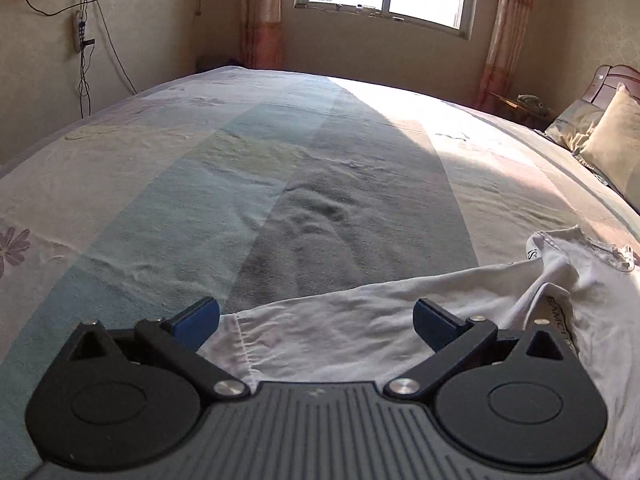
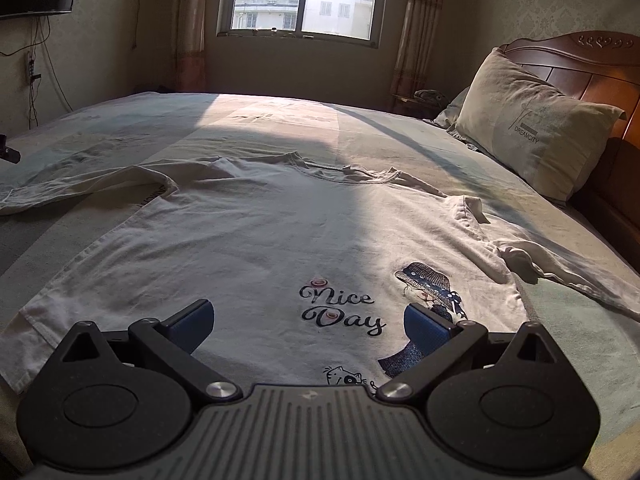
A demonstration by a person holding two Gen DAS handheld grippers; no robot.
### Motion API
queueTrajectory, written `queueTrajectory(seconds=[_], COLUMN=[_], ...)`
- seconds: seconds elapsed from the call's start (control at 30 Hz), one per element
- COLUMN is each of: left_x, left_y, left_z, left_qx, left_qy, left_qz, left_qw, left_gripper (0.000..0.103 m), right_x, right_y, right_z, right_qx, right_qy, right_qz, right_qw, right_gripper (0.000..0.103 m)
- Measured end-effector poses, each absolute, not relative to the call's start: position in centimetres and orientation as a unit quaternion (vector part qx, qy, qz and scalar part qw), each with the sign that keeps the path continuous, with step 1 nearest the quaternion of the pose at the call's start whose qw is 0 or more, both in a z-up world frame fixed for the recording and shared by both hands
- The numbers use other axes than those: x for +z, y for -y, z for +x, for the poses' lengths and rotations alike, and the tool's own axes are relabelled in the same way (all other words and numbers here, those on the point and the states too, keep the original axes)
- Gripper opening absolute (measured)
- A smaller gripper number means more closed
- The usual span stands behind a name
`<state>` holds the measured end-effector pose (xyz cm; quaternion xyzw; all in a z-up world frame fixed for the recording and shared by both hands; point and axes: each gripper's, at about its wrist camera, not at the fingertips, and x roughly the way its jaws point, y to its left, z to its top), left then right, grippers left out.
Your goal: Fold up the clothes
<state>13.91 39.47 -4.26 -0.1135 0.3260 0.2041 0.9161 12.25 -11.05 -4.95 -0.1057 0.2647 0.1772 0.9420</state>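
T-shirt (image 2: 256, 232) lies flat on the bed (image 2: 400, 128); our left gripper (image 1: 316, 320) and right gripper (image 2: 306, 322) both gape empty. Grabbing one layer would bunch that rumpled sleeve (image 2: 532, 264).

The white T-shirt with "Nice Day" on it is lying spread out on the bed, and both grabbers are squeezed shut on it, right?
Not quite. The white cotton T-shirt with the "Nice Day" print does lie spread out on the striped bed sheet, but both grabbers are open, gripping nothing. The right wrist view shows the right gripper with its blue pads wide apart above the shirt; the left wrist view shows the left gripper likewise.
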Motion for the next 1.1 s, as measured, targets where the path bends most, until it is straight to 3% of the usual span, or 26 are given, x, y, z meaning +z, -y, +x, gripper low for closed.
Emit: queueTrajectory(seconds=[0.23,0.37,0.5,0.7,0.97,1.1], left_x=[-8.2,-6.0,-3.4,-3.3,-8.8,-8.2], left_y=[-38.7,-38.8,-37.6,-34.7,-32.9,-34.0], left_z=[14.0,13.7,15.1,22.5,32.0,32.6], left_qx=[0.211,0.264,0.202,0.024,-0.078,-0.001], left_qy=[-0.368,-0.396,-0.366,-0.36,-0.383,-0.335], left_qz=[-0.091,-0.07,-0.083,-0.203,-0.386,-0.367], left_qw=[0.901,0.877,0.905,0.91,0.836,0.868], left_gripper=[0.103,0.102,0.103,0.102,0.102,0.102], right_x=[-5.2,-6.0,-6.9,-7.5,-8.0,-8.5], right_y=[11.2,11.5,11.4,10.6,11.2,11.8], right_z=[12.6,13.6,14.5,14.3,15.2,15.8], right_qx=[0.172,0.168,0.168,0.178,0.168,0.163], right_qy=[-0.264,-0.287,-0.311,-0.313,-0.322,-0.331], right_qz=[-0.131,-0.112,-0.082,-0.099,-0.094,-0.088], right_qw=[0.94,0.936,0.932,0.928,0.927,0.925], right_gripper=[0.103,0.103,0.103,0.103,0.103,0.103])
